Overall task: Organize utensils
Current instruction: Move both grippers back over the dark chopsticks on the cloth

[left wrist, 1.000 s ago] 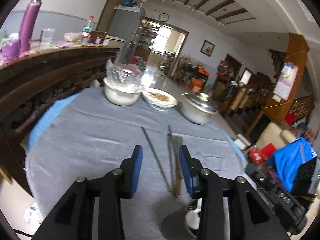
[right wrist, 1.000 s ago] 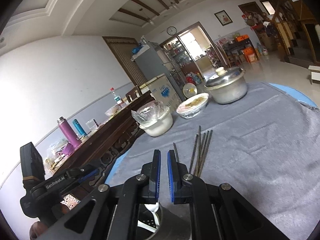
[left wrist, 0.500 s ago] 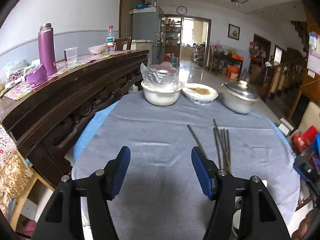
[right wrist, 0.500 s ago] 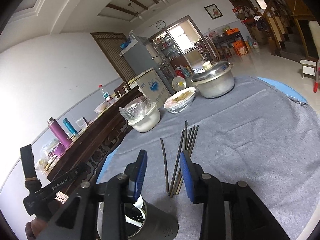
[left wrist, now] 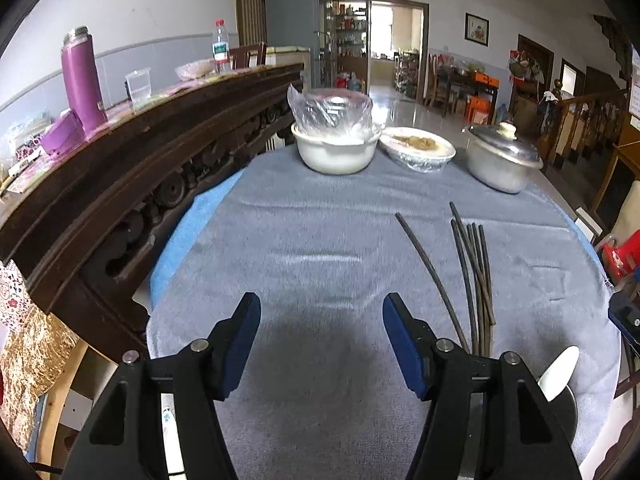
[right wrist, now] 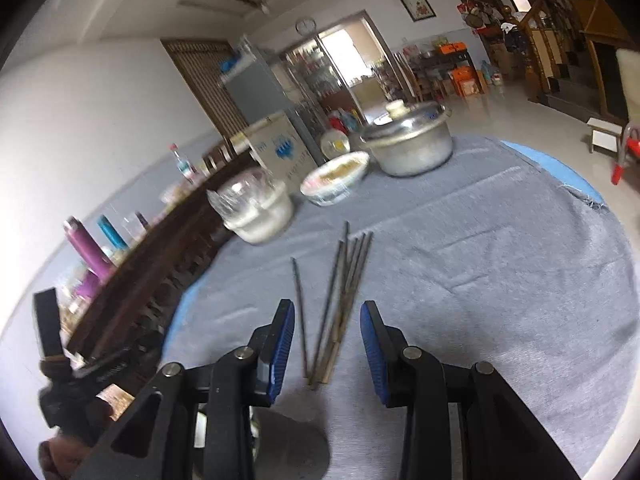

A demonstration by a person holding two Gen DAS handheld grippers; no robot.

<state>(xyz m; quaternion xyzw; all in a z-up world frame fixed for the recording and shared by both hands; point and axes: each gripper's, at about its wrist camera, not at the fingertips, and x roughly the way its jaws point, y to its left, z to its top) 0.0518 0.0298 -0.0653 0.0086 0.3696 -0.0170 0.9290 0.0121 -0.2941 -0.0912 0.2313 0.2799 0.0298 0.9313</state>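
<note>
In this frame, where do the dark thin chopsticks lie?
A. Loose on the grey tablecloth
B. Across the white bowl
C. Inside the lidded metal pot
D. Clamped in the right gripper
A: the dark thin chopsticks lie flat on the grey tablecloth, ahead of the open, empty right gripper.

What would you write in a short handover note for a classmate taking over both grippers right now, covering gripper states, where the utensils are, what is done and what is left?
Left gripper: open, empty, over bare grey tablecloth; its jaws have just been opening.
Right gripper: open, nothing gripped; jaws have just been opening, near ends of the chopsticks showing between them.
Chopsticks: loose on the cloth, one stick lying apart from the bunch.
Metal utensil holder: at the near table edge, with a white spoon in it.
Done: spoon appears stowed.
Left: gather the chopsticks and probably put them in the holder.
</note>
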